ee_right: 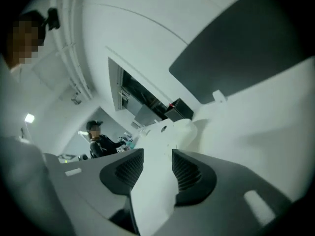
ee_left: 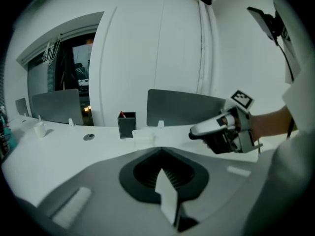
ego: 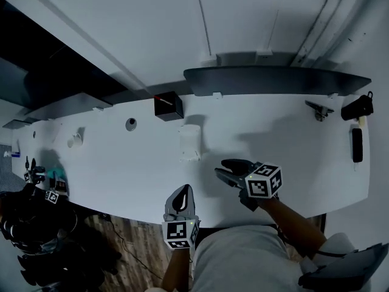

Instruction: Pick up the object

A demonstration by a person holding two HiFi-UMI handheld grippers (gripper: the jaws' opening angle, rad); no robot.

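the likeliest slip was a shove instead of a grip. the white object [ego: 189,141] lay flat on the white desk [ego: 292,139], in the middle and just short of the black pen holder [ego: 168,106]. the right gripper [ego: 223,168] was near it but not yet around it. if one tip had met the object's near end before the jaws straddled it, the object would probably have skated over the smooth top toward the pen holder. the right gripper view was tilted, so the jaws looked rolled against the desk. a closure at that angle might have caught only an edge and let the thing twist out. white on white also made its outline hard to judge.

the right hand reached forward and to the left over the desk, with its gripper aimed at the object and slightly downward. its tongs were released, pads apart, and the object [ee_right: 170,131] showed ahead along the gap, untouched. the left gripper [ego: 182,191] sat back at the desk's near edge and pointed away from the person. its tongs were clenched on nothing [ee_left: 163,175].
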